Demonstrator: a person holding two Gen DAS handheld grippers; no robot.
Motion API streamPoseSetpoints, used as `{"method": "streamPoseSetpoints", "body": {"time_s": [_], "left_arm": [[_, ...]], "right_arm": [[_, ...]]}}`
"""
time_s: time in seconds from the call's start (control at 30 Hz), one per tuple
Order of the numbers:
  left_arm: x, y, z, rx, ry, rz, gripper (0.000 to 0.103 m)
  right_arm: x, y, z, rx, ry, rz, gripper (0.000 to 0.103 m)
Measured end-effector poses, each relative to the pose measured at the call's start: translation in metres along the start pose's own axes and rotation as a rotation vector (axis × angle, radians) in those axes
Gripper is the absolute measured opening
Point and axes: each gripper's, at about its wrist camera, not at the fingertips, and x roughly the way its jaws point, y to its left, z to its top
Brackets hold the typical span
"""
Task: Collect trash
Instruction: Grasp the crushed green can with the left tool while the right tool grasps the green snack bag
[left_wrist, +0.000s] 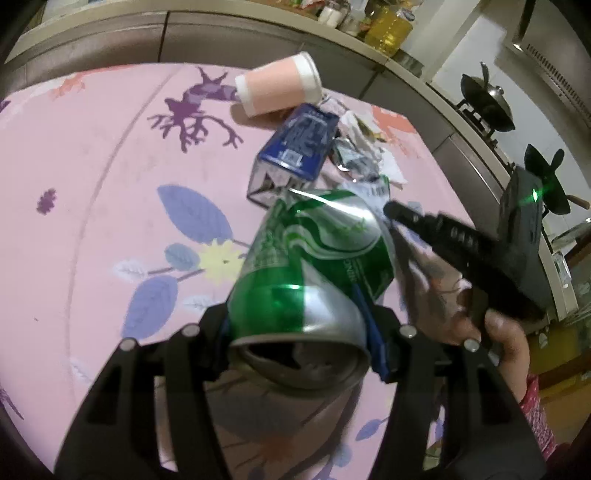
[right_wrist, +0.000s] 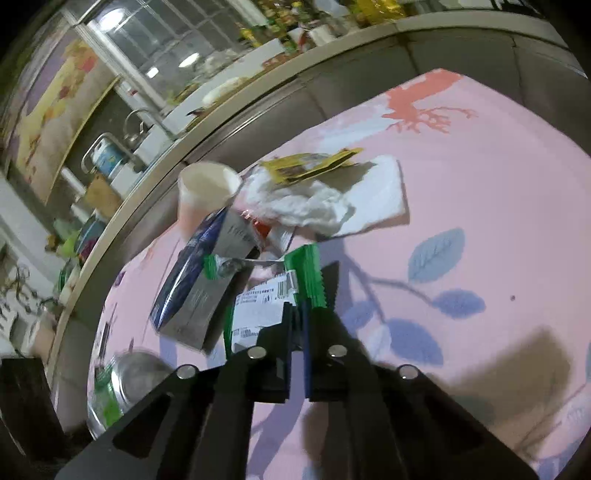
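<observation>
My left claw pinches a dented green and silver can across its lower body, blue pads pressing on either side; its rim gapes toward the camera and the thin metal is creased and shiny. My right claw is pressed together on the edge of a green wrapper, a flat crinkled film with a white printed label and barcode. In the left view that claw reaches in from the right, a hand around its grip.

Just beyond the can lies the rest of the trash in one loose heap: a dark blue carton with a silvery side, tipped on its side; a pale pink paper cup with a white rim, also lying down; crumpled white tissue and a flat white napkin; a yellow sachet on top of the tissue.

Everything rests on a pink tablecloth, smooth, printed with blue leaves, a purple branching shape and coral ones. Behind it runs a grey cabinet front under a pale countertop crowded with bottles and jars. A dark wok sits on a stove at the right; on the other side a tap and a window show.
</observation>
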Motion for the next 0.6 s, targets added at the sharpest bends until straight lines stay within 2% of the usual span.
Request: {"method": "streamPoseSetpoints", "body": {"time_s": [0.1, 0.2, 0.3, 0.4, 0.6], "left_arm": [[-0.005, -0.003, 0.003, 0.005, -0.013, -0.002, 0.056], [-0.008, -0.012, 0.006, 0.029, -0.020, -0.008, 0.056], [-0.005, -0.034, 0.012, 0.076, -0.013, -0.036, 0.056], [0.012, -0.068, 0.018, 0.144, 0.024, -0.080, 0.056], [0.065, -0.167, 0.021, 0.320, 0.129, -0.186, 0.056]], "right_arm": [[-0.016, -0.001, -0.005, 0.018, -0.027, 0.029, 0.000], [-0.046, -0.016, -0.006, 0.084, -0.094, 0.071, 0.000], [-0.077, -0.038, -0.008, 0.127, -0.165, 0.060, 0.000], [-0.104, -0.064, -0.014, 0.165, -0.224, 0.005, 0.000], [-0.175, -0.151, -0.033, 0.324, -0.374, -0.141, 0.000]]}}
